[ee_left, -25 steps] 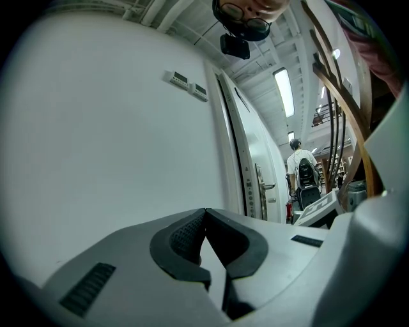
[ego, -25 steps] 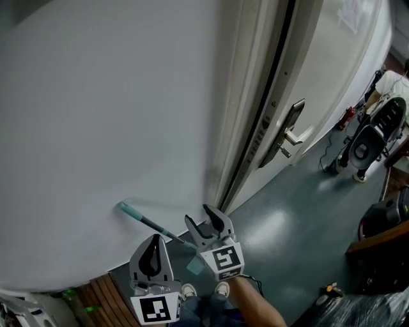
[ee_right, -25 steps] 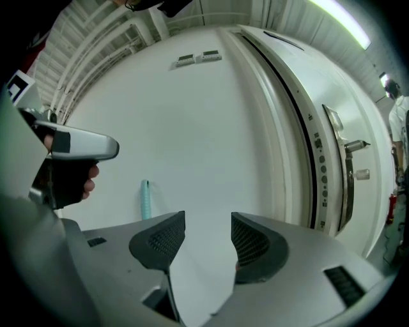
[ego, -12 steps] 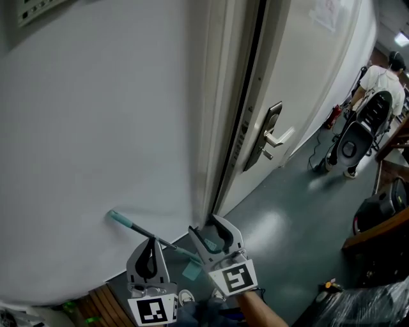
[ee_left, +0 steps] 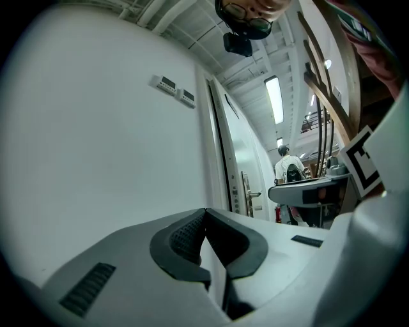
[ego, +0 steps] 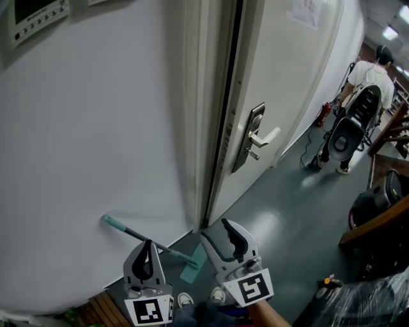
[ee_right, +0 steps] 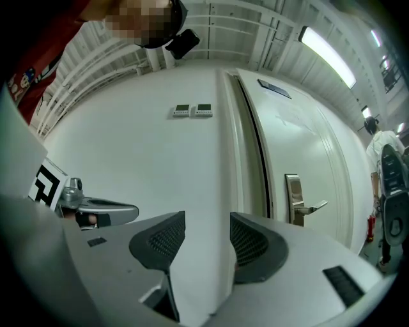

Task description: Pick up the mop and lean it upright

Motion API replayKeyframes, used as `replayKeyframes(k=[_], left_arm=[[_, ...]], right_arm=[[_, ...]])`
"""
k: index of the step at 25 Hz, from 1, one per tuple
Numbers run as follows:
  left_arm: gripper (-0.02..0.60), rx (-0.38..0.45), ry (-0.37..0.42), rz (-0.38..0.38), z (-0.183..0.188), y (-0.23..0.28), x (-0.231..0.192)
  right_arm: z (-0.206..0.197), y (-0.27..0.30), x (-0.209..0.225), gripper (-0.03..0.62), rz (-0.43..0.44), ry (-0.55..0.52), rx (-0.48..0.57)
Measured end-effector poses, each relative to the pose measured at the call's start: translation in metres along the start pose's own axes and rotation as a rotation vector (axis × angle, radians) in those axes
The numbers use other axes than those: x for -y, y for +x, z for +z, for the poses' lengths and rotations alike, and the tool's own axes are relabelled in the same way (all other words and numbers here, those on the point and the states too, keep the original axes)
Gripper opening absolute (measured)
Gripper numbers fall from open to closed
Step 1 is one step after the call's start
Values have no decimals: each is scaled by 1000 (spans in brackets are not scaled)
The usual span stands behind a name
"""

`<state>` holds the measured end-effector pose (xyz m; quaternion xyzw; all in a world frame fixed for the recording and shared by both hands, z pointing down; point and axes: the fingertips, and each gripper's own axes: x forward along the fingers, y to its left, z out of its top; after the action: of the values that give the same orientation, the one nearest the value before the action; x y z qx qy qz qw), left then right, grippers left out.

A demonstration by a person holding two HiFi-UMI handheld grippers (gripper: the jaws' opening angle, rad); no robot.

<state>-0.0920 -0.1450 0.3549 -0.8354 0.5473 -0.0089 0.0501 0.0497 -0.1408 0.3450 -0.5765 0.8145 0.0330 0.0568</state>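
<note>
The mop (ego: 152,242) leans against the white wall (ego: 96,128), with its teal handle end up left and its teal head (ego: 192,265) on the grey floor. My left gripper (ego: 149,244) is shut with nothing in it, just in front of the shaft. To the right of the mop head, my right gripper (ego: 217,230) is open and empty, clear of the mop. The left gripper view shows my left gripper (ee_left: 206,212) with its pads pressed together. In the right gripper view my right gripper (ee_right: 208,220) has a gap between its pads, facing wall and door.
A white door (ego: 287,76) with a metal lever handle (ego: 257,136) stands right of the mop. Down the corridor a person (ego: 374,76) stands by a wheeled chair (ego: 348,137). Dark wooden furniture (ego: 377,223) is at the right. A wall panel (ego: 35,16) hangs top left.
My right gripper has drawn back and to the right, away from the mop shaft. Both grippers sit lower in the head view, which now shows more of the door and corridor.
</note>
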Motion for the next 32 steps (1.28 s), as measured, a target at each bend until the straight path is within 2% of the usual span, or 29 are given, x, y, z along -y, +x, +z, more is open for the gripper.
replayKeyframes(k=[9,17,20,23,27,32], left_arm=[[12,-1,8,-35,3,-4,7],[12,5,15,-56,8,-7,14],[12,10,13,-59,9,-6,17],[12,9,-4,-62,10,-7,20],[12,26,13,-69,16,-8,23],[12,27,12,-77,19,-9,27]], right_arm=[[28,-32,5,227,-16,-15,19],[36,-50,10,221,-23,-13,20],[42,-54,12,162,-26,-18,36],[46,-55,10,133,-19,-24,39],[53,-55,6,70,-7,-17,51],[55,-56,4,49,-5,-19,48]])
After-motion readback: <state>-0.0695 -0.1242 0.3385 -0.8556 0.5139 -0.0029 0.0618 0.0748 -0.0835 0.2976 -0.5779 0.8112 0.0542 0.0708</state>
